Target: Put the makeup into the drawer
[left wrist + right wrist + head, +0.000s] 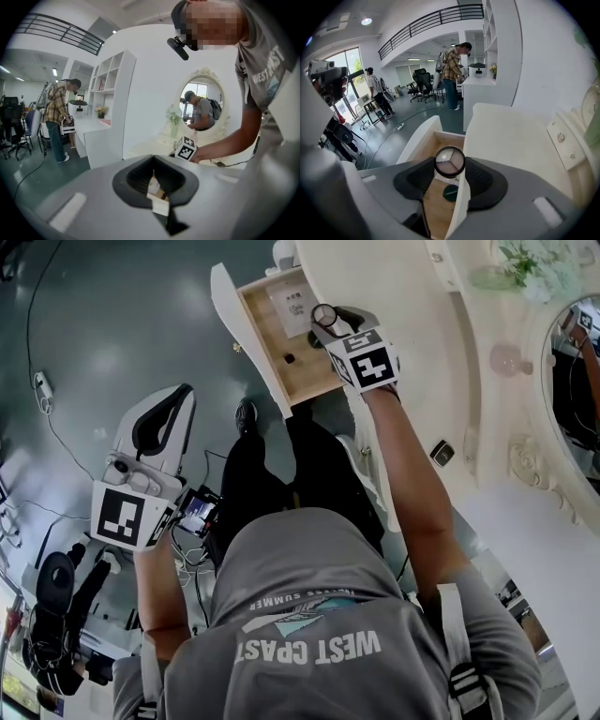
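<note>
1. Over the open drawer point(305, 371) at the vanity table's point(403, 352) front edge, a round makeup compact point(449, 162) is clamped between the right gripper's point(330, 322) jaws.
2. A dark round item point(451, 192) and a white card point(292, 306) are seen lying inside the drawer.
3. Off that edge, the left gripper point(176, 407) is held over the floor, its jaws pressed together with nothing gripped.

The person's grey cotton T-shirt point(309, 648) bears "WEST COAST" in big white letters, with a smaller line ending "SUMMER" beside it. Print on the white card point(298, 306) in the light wooden drawer point(302, 373) is too small to read.
</note>
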A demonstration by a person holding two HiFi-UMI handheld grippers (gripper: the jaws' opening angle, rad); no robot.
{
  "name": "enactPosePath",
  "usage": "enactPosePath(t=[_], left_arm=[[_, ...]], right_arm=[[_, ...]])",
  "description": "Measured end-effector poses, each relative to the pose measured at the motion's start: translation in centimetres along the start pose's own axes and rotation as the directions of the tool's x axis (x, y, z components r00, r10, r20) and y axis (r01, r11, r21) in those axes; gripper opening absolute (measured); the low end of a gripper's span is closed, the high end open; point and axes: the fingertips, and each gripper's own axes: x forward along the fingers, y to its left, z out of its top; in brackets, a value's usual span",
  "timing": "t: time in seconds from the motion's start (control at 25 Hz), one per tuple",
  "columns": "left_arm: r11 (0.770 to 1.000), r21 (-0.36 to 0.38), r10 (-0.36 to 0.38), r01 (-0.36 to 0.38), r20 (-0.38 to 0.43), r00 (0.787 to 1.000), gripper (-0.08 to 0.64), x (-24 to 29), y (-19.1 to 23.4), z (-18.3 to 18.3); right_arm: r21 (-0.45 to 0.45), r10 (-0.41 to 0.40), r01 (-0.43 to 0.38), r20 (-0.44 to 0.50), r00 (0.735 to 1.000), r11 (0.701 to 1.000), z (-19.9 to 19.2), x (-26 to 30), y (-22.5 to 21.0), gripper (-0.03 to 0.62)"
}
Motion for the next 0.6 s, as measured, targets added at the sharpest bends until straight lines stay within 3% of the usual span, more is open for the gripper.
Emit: enactPosePath(t=[0.28,0.6], left_arm=[[0.999,-0.028,0.034,-0.034,-0.003,0.999,0.002,-1.9,1.3,-1.4],[0.996,-0.067,0.055,-0.055,-0.006,0.998,0.002,-3.1,3.1,-3.4]], right_arm=[[-0.054,0.053,-0.055,-0.033,0.998,0.997,0.8,2.6,3.7,0.212],[-0.057,0.106,-0.115,-0.135,0.985,0.992,-0.7,7.2,6.4,0.212]])
